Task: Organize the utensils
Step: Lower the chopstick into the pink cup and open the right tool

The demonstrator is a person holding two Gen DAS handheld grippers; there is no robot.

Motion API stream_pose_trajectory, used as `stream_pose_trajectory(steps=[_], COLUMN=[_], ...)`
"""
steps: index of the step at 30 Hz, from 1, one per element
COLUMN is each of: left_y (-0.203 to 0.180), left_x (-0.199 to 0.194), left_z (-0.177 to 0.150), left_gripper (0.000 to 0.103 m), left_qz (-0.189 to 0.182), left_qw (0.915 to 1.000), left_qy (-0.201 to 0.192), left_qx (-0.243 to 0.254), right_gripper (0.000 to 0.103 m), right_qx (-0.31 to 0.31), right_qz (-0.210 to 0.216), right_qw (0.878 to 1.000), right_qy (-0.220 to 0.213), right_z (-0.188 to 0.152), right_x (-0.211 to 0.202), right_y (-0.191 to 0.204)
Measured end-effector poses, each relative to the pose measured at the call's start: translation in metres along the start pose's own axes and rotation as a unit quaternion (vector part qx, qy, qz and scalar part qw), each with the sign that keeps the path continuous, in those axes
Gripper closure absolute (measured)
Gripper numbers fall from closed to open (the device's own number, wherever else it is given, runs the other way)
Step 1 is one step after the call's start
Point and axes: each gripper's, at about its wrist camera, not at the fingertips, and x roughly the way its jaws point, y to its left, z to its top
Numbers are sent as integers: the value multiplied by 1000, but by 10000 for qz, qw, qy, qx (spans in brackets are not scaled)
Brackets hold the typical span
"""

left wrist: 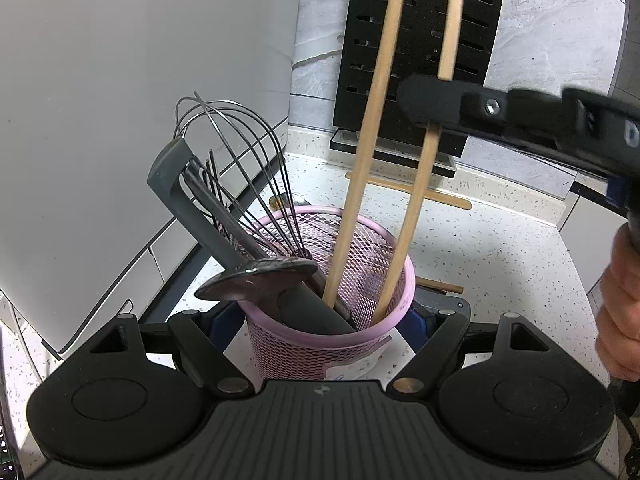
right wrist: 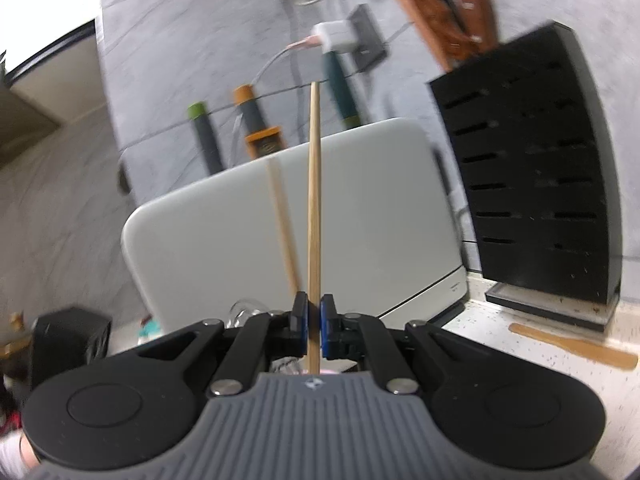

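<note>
From the left wrist, my left claw brackets the pink mesh basket, apparently gripping it steady while a pale wooden chopstick goes in. From the right wrist, my right claw, level and pointing forward, pinches that upright chopstick above the speckled white tabletop.

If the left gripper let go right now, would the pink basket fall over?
Maybe. The pink basket is tall, narrow mesh, so probably light. The whisk and spatula lean out far left, making it likely top-heavy. The left gripper seems to brace it while the right gripper lowers a chopstick.
</note>
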Motion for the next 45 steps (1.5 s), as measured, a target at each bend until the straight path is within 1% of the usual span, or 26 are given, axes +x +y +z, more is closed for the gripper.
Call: stream_pose_trajectory(steps=[5,8,11,17,23,25,27,31,33,37,38,42,45], left_y=[0,-1,-1,-1,0,0,0,0,0,0,0,0,0], left_x=[0,0,0,0,0,0,0,0,-1,-1,-1,-1,-1], left_z=[0,0,0,0,0,0,0,0,0,-1,0,0,0], left_gripper=[10,10,10,10,10,10,11,10,11,10,10,10,10], left_qz=[5,7,7,9,9,10,9,5,-9,-27,-23,-30,-28], left_qw=[10000,10000,10000,10000,10000,10000,10000,10000,10000,10000,10000,10000,10000], left_qy=[0,0,2,6,15,18,23,28,27,25,29,30,37], left_qx=[-2,-7,-4,-5,-3,-1,1,4,5,-4,-2,-11,-12], right_gripper=[101,101,100,100,100,100,99,99,101,101,101,101,101], right_qx=[-580,-920,-1211,-1517,-1967,-2093,-2151,-2077,-1975,-2008,-1967,-1894,-1748], right_qz=[69,154,178,168,227,217,190,116,76,19,20,-10,-3], right_qw=[9967,9907,9819,9602,9291,9198,9132,9074,9096,9215,9228,9176,9164], right_qy=[569,992,1449,2341,3124,3313,3456,3651,3654,3325,3312,3495,3602], right_z=[9,18,27,45,56,58,60,64,67,77,78,69,60], right_x=[1,3,8,24,44,51,59,73,77,72,71,74,73], right_y=[9,15,23,32,43,47,48,45,43,45,44,39,32])
